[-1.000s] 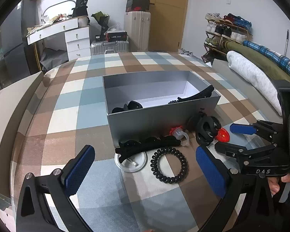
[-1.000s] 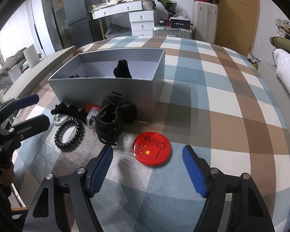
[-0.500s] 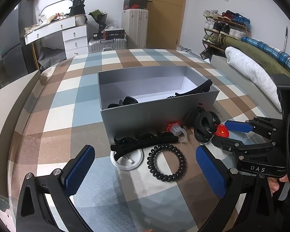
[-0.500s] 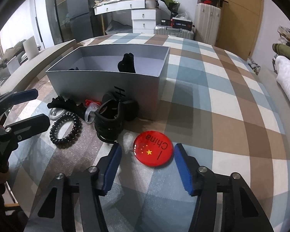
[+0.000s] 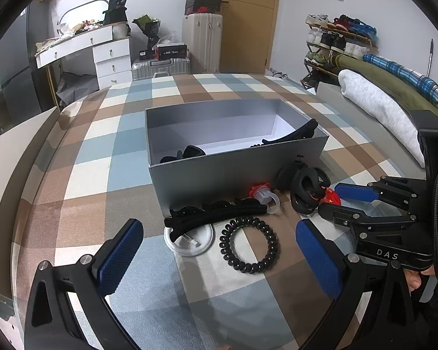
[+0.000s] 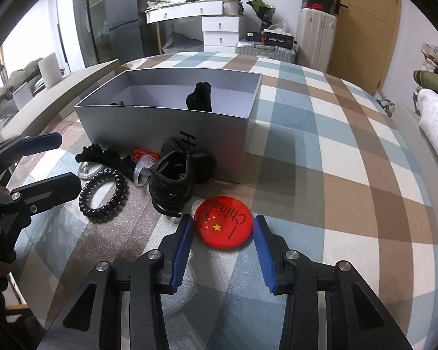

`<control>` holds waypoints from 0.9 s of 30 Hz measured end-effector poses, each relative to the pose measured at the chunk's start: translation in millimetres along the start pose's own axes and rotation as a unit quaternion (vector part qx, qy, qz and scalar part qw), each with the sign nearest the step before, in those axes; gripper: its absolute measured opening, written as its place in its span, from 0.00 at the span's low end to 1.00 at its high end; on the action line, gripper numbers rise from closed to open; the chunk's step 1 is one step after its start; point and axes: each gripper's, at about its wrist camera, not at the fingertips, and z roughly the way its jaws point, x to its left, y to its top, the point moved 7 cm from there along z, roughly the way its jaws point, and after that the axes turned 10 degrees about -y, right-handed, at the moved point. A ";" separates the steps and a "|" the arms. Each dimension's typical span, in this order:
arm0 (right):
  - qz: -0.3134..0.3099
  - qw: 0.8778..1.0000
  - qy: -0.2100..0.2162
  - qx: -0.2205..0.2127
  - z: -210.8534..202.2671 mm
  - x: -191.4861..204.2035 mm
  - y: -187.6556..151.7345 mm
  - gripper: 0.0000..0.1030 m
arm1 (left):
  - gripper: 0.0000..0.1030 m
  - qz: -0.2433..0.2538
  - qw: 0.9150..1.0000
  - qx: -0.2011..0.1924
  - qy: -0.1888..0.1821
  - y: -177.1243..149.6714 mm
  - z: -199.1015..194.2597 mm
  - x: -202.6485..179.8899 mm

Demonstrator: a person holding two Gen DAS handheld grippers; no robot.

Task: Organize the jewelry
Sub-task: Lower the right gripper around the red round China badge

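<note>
A grey open box (image 5: 236, 172) (image 6: 172, 122) stands on the checked cloth with black hair clips inside. In front of it lie a black spiral hair tie (image 5: 249, 245) (image 6: 103, 194), a long black clip (image 5: 216, 213), a round silver disc (image 5: 189, 240), a red-and-clear small piece (image 5: 262, 197), a black claw clip (image 5: 306, 189) (image 6: 172, 185) and a red "China" badge (image 6: 223, 223) (image 5: 333, 198). My right gripper (image 6: 223, 233) straddles the badge, its blue pads close on both sides of it. My left gripper (image 5: 219, 250) is wide open and empty, near the hair tie.
The checked cloth covers a wide table (image 6: 335, 160). A rolled white and green bedding pile (image 5: 379, 105) lies at the right. A white dresser (image 5: 102, 55), suitcases (image 5: 203, 46) and a shoe rack (image 5: 335, 38) stand beyond the far edge.
My right gripper moved forward over the red badge and its jaws narrowed from wide open to close around it. The left gripper drew back slightly and stayed open.
</note>
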 end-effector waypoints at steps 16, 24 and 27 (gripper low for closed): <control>0.049 0.997 0.020 -0.055 -21.4 -15.6 16.1 0.39 | 0.99 0.005 1.000 0.027 -0.013 -6.6 6.2 -4.2; 0.064 0.996 0.021 -0.064 -24.1 -20.7 18.1 0.39 | 0.98 -0.002 0.999 0.037 -0.022 -10.6 7.8 -2.5; 0.065 0.996 0.022 -0.063 -23.4 -21.5 17.3 0.39 | 0.98 0.001 0.999 0.044 -0.023 -11.6 8.6 -3.6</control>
